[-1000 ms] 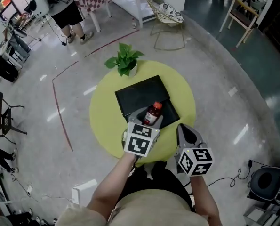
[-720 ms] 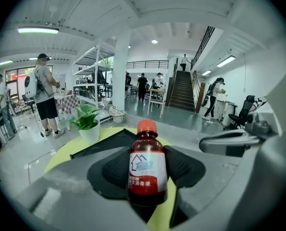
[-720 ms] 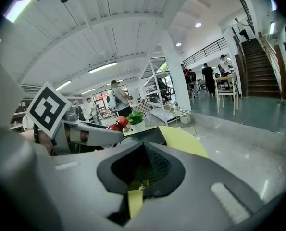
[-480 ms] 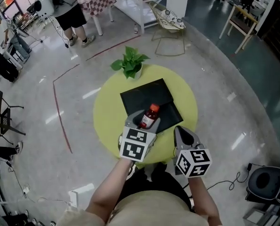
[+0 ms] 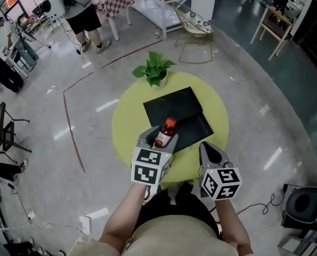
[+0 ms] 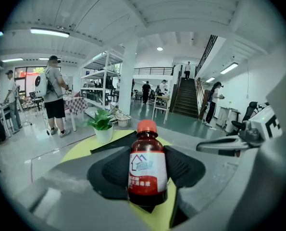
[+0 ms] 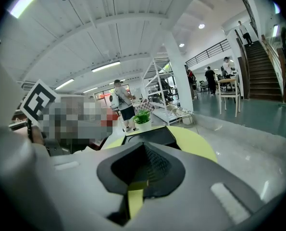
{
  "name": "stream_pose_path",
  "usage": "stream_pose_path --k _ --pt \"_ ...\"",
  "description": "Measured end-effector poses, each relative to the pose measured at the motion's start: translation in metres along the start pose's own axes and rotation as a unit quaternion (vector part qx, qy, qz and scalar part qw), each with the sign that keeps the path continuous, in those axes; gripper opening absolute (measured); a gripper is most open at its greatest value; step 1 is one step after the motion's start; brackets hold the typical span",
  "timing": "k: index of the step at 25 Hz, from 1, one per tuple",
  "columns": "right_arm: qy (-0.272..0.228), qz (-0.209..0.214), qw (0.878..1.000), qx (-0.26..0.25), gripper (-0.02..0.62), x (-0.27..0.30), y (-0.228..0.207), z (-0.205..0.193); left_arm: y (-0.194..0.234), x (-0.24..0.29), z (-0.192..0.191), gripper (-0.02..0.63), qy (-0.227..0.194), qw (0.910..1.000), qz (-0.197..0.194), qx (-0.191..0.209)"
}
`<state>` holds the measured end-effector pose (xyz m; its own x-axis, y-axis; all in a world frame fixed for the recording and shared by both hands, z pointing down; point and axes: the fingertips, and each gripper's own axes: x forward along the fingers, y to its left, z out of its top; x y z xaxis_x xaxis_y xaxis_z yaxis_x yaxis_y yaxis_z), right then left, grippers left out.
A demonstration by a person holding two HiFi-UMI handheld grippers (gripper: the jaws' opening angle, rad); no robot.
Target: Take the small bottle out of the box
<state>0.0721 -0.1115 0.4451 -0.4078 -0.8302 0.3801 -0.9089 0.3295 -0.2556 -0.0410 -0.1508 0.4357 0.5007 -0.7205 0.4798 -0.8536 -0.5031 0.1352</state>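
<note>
One small bottle (image 5: 164, 133) clamped upright in left gripper (image 5: 159, 137), gripped at the body, probably to stop it tipping. Open black box (image 5: 179, 111) just ahead. Right gripper (image 5: 210, 152) closed, empty, idle alongside.

Dark-brown, red-capped, white-labelled small bottle (image 6: 147, 170); matte black box (image 5: 174, 104); yellow-green table (image 5: 127, 127); green plant (image 5: 157, 71); grey floor (image 5: 254, 84).

Bottle (image 6: 147, 171): glossy dark brown; smooth orange-red plastic cap (image 6: 147, 127); paper label (image 6: 148, 164), white and red.
Box (image 5: 174, 108): matt black.
Bench (image 5: 127, 127): matt yellow-green, smooth.
Floor (image 5: 243, 89): polished, glossy grey.
Pot (image 5: 159, 82): smooth white.
Jaws: matt grey plastic; pads (image 6: 111, 170) black, finely ribbed.
Cubes (image 5: 150, 166): matt, black-on-white print.
</note>
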Motion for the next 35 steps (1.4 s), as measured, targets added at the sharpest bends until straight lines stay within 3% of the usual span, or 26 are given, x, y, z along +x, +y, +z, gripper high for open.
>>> stream_pose_path --k 17,35 --pt "-0.025 -0.015 1.000 0.011 0.000 -0.011 0.020 0.002 0.022 -0.051 0.001 0.229 -0.029 0.9992 0.024 -0.015" --pt "-0.019 0.016 1.000 -0.014 0.000 -0.004 0.064 0.001 0.058 -0.087 -0.015 0.229 -0.032 0.9976 0.051 -0.033"
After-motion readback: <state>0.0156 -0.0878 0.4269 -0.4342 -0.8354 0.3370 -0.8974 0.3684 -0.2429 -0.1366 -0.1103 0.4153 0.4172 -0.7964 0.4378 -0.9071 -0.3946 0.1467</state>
